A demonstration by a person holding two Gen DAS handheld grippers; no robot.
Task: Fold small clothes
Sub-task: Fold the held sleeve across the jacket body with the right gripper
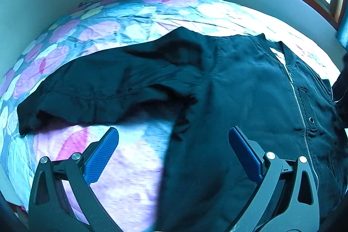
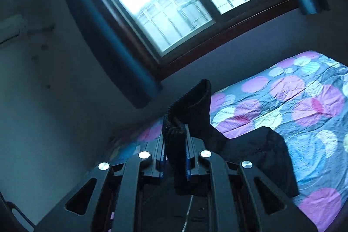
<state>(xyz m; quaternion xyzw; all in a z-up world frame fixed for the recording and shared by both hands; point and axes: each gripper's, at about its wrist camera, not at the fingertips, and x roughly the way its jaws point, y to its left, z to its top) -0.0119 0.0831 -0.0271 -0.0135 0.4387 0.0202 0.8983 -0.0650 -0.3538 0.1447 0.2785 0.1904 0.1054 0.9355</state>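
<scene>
Left gripper (image 1: 174,136): jaws spread wide, holding nothing, hovering just above the jacket's near-left edge where the body panel meets bare bedspread. Blue pads (image 1: 102,153) face each other with cloth and sheet between them.

Right gripper (image 2: 175,140): jaws pinched tight on a ribbed knit edge (image 2: 191,99) of the jacket, cuff or hem band, cannot tell which. The rib stands up above the fingertips and the rest hangs away toward the bed.

Jacket (image 1: 239,79): dark, zip-front, lying spread on the spotted bedspread (image 1: 97,21). 1 sleeve (image 1: 87,88) stretches out to the left, rumpled, cuff at the far left end. Zipper (image 1: 298,101) runs down the right side, with a snap beside it.

Handling, as judged:
- Soft and limp; it sags wherever unsupported, so 2 holds are better than 1.
- Woven shell looks smooth, likely a bit slippery; a thin single layer may slide out of the pads.
- Ribbed bands and seams are thicker and give firmer purchase.
- Zipper line is the stiffest part and will resist a crease across it.
- Best take for the free gripper: sleeve cuff, or the side seam directly beneath it.
</scene>
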